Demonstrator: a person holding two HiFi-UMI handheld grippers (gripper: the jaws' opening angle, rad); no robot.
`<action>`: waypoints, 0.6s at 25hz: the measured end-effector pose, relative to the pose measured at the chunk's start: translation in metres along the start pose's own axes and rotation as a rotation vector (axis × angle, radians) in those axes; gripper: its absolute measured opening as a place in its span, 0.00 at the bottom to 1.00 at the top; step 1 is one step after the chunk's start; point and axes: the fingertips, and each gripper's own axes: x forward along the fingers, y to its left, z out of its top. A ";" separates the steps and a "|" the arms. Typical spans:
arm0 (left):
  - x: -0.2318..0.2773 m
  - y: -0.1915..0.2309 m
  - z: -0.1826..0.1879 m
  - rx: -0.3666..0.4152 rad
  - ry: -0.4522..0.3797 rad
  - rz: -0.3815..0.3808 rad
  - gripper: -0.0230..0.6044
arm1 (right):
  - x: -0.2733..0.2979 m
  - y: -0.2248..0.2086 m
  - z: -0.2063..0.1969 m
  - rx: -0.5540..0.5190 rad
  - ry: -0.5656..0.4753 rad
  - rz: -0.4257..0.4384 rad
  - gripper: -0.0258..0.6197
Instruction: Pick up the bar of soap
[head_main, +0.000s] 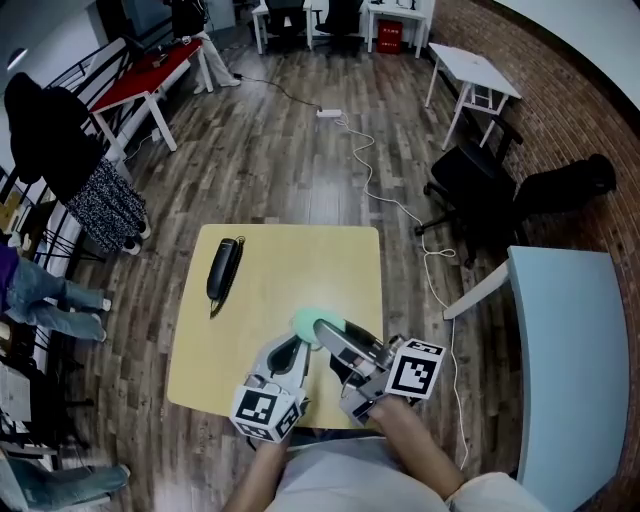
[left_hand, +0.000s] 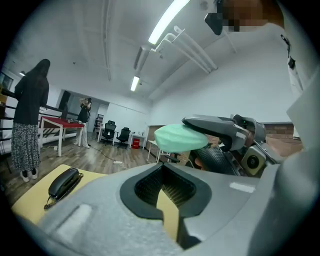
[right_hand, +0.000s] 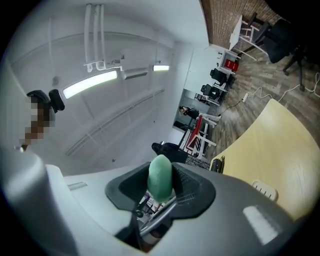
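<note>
The pale green bar of soap (head_main: 303, 321) is clamped on edge between the jaws of my right gripper (head_main: 318, 325), off the yellow table (head_main: 300, 250). In the right gripper view the soap (right_hand: 160, 177) stands upright between the dark pads, and that camera tilts up toward the ceiling. The left gripper view shows the soap (left_hand: 180, 137) in the air, just ahead and to the right. My left gripper (head_main: 290, 352) hovers over the table's near edge beside the right one. Its fingertips (left_hand: 162, 167) meet, and nothing is between them.
A black corded phone (head_main: 223, 268) lies on the table's far left part. A black office chair (head_main: 470, 190) and a pale blue-grey table (head_main: 565, 350) stand to the right. A cable (head_main: 370, 170) runs over the wooden floor. A person in dark clothes (left_hand: 30, 115) stands at the left.
</note>
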 end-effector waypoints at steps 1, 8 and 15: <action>-0.002 -0.001 0.005 0.005 -0.013 0.000 0.04 | 0.000 0.005 0.002 0.001 -0.006 0.016 0.24; -0.020 -0.013 0.035 0.008 -0.075 -0.024 0.04 | -0.004 0.036 0.015 0.022 -0.050 0.089 0.24; -0.026 -0.022 0.051 -0.004 -0.108 -0.036 0.04 | -0.013 0.047 0.020 0.039 -0.076 0.123 0.24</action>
